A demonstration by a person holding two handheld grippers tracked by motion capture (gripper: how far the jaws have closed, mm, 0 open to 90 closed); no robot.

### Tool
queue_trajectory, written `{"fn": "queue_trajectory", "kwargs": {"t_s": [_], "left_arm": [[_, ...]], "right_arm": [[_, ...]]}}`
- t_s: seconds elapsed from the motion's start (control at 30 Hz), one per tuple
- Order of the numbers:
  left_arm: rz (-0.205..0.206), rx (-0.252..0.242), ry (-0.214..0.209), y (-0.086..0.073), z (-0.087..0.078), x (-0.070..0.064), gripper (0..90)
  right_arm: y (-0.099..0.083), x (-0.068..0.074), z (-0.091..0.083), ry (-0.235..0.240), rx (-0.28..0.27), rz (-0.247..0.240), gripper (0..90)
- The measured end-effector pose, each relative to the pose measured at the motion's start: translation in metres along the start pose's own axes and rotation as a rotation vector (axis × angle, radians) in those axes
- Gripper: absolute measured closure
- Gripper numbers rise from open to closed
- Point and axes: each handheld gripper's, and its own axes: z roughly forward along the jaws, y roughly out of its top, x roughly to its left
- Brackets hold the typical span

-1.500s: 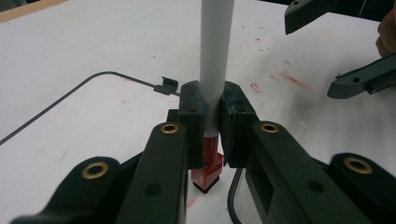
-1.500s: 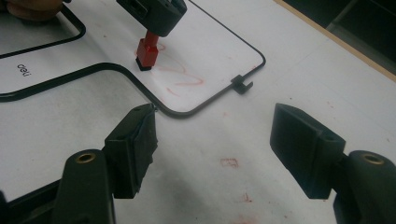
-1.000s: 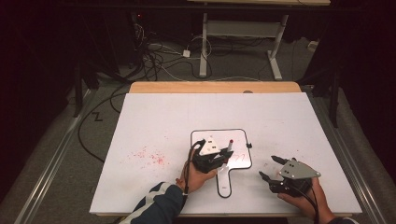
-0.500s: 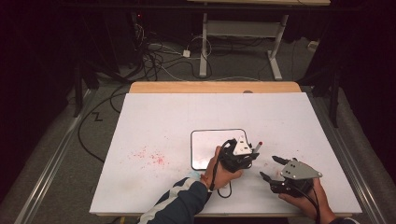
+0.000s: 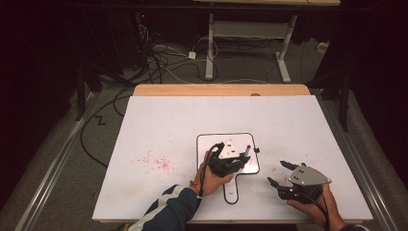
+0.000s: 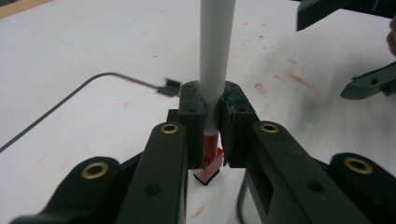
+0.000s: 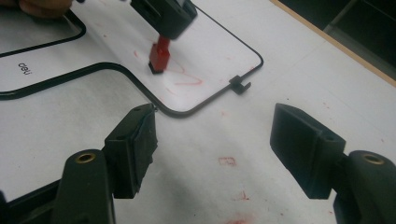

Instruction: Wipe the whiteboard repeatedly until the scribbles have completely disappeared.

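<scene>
Left gripper view — clamped marker [image 6: 212, 70]

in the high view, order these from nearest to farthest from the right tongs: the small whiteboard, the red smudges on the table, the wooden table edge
1. Small whiteboard, just left of the right tongs.
2. Red smudges, farther left, beyond the left tongs.
3. Wooden table edge, along the far side.

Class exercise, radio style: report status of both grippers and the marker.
Left gripper shut on white marker with red eraser end, eraser on small black-rimmed whiteboard. Right gripper open, empty. Nothing obstructing.
</scene>
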Motion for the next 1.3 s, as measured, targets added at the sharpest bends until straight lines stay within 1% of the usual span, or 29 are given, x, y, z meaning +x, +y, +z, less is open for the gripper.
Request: {"fn": "queue_trajectory", "kwargs": {"t_s": [0.07,0.17,0.3,0.47,0.53,0.6,0.67,0.87,0.97,1.0,1.07,1.1,1.17,1.2,1.23,1.3], "left_arm": [[-0.015,0.002,0.026,-0.002,-0.005,0.007,78.7],[-0.042,-0.007,0.048,-0.005,-0.008,0.017,78.7],[-0.048,-0.009,0.071,-0.005,-0.009,0.021,78.7],[-0.075,-0.016,0.073,-0.002,-0.002,0.021,78.7],[-0.072,-0.01,0.068,0.002,0.003,0.018,78.8],[-0.064,-0.006,0.053,0.006,0.01,0.012,78.7],[-0.042,0.002,0.037,0.011,0.018,0.005,78.8],[-0.012,0.013,-0.01,0.024,0.038,-0.012,78.7],[0.01,0.021,-0.016,0.028,0.043,-0.016,78.7],[0.018,0.021,-0.013,0.029,0.044,-0.016,78.7],[0.011,0.023,-0.009,0.03,0.045,-0.012,78.7],[0.014,0.026,0.003,0.031,0.045,-0.01,78.7],[-0.002,0.027,0.01,0.032,0.047,-0.005,78.7],[-0.002,0.028,0.02,0.033,0.048,-0.003,78.7],[-0.003,0.03,0.022,0.034,0.049,-0.001,78.7],[-0.013,0.033,0.011,0.035,0.05,0.001,78.7]], "right_arm": [[0.0,0.0,0.0,0.001,0.001,0.0,32.1],[0.0,0.0,0.0,0.003,-0.001,0.0,32.1],[0.0,0.0,0.001,0.003,0.001,-0.001,32.1],[0.0,0.0,0.001,0.003,0.003,0.0,32.1],[0.0,0.0,0.001,0.005,0.001,-0.002,32.1],[0.0,0.0,0.001,0.004,0.001,-0.001,32.1],[0.001,0.0,0.001,0.006,0.001,-0.005,32.1],[0.0,0.0,0.0,0.008,-0.002,-0.005,32.1],[0.0,-0.001,0.0,0.007,-0.002,-0.003,32.2],[-0.001,-0.001,0.0,0.006,-0.002,-0.002,32.1],[-0.001,-0.001,-0.001,0.006,-0.003,-0.004,32.1],[-0.001,-0.001,-0.001,0.006,-0.003,-0.002,32.2],[-0.001,-0.001,0.0,0.005,-0.005,-0.002,32.1],[0.0,-0.001,0.0,0.005,-0.004,-0.001,32.1],[0.0,0.0,0.0,0.006,-0.004,-0.002,32.1],[0.0,0.0,0.001,0.007,-0.002,-0.006,32.2]]}}
